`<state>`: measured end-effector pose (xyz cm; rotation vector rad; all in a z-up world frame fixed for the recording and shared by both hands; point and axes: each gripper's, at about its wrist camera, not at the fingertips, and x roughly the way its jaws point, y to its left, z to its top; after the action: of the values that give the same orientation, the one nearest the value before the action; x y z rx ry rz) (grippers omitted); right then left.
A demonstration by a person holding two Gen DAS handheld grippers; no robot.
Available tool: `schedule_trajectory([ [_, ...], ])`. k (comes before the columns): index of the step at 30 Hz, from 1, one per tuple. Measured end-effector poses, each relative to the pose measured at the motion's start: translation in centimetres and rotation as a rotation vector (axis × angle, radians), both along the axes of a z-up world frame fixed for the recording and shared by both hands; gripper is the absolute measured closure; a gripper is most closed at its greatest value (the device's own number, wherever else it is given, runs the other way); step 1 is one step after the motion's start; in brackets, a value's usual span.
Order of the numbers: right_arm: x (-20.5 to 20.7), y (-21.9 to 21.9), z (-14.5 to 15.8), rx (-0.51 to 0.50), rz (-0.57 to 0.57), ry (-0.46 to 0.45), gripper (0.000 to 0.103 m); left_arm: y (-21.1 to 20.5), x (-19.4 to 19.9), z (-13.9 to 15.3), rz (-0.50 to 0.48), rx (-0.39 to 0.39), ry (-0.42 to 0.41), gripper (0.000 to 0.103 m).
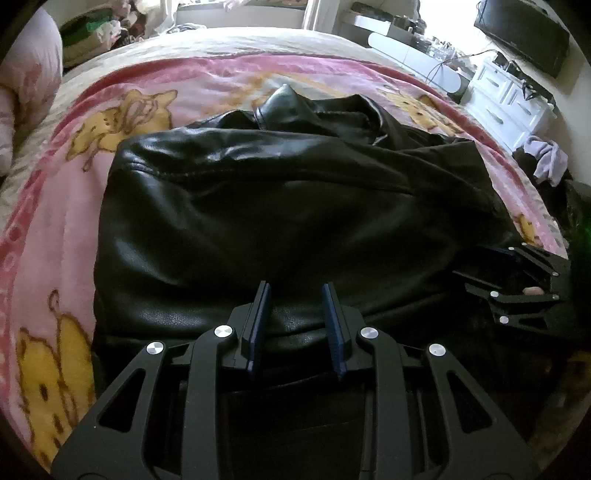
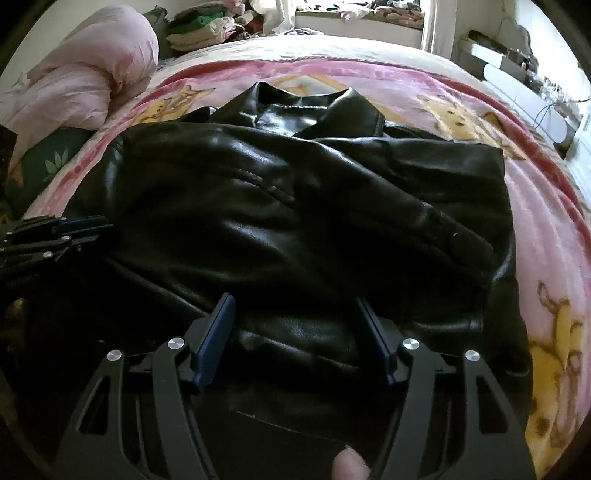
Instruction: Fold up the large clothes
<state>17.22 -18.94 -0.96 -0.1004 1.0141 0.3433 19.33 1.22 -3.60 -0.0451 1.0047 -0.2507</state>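
A black leather jacket (image 1: 280, 206) lies on a pink blanket (image 1: 55, 240) on the bed, sleeves folded across its body, collar at the far end. It also shows in the right wrist view (image 2: 295, 206). My left gripper (image 1: 297, 291) is open at the jacket's near hem, with the hem edge between its blue pads. My right gripper (image 2: 295, 306) is open wider at the near hem, straddling the leather. The right gripper shows from the side in the left wrist view (image 1: 517, 273). The left gripper shows at the left edge of the right wrist view (image 2: 55, 236).
A rolled pink duvet (image 2: 85, 81) lies at the bed's far left. Folded clothes (image 2: 199, 29) are stacked behind the bed. White drawers (image 1: 506, 99) and a dark monitor (image 1: 524, 33) stand at the right. A pale garment (image 1: 550, 158) lies beside the bed.
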Motion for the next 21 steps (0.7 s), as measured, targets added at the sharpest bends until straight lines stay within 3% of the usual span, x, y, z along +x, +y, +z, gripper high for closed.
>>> schedule_trajectory([
  [5, -0.5, -0.5, 1.2, 0.039, -0.007, -0.019, 0.039, -0.1, -0.3, 0.6, -0.01, -0.02, 0.0, 0.078],
  [11, -1.3, -1.4, 2.8, 0.078, -0.037, -0.056, 0.036, 0.0, -0.7, 1.6, -0.022, -0.08, -0.004, 0.066],
  [17, -1.8, -2.4, 3.8, 0.142, -0.064, -0.071, 0.021, 0.4, -1.6, 3.4, -0.011, -0.103, -0.055, 0.042],
  [19, -2.0, -2.6, 4.3, 0.16, -0.071, -0.08, 0.017, 0.5, -2.0, 4.1, 0.003, -0.097, -0.079, 0.028],
  [21, -2.3, -2.8, 4.7, 0.165, -0.077, -0.092, 0.013, 0.8, -2.2, 4.6, 0.011, -0.103, -0.09, 0.021],
])
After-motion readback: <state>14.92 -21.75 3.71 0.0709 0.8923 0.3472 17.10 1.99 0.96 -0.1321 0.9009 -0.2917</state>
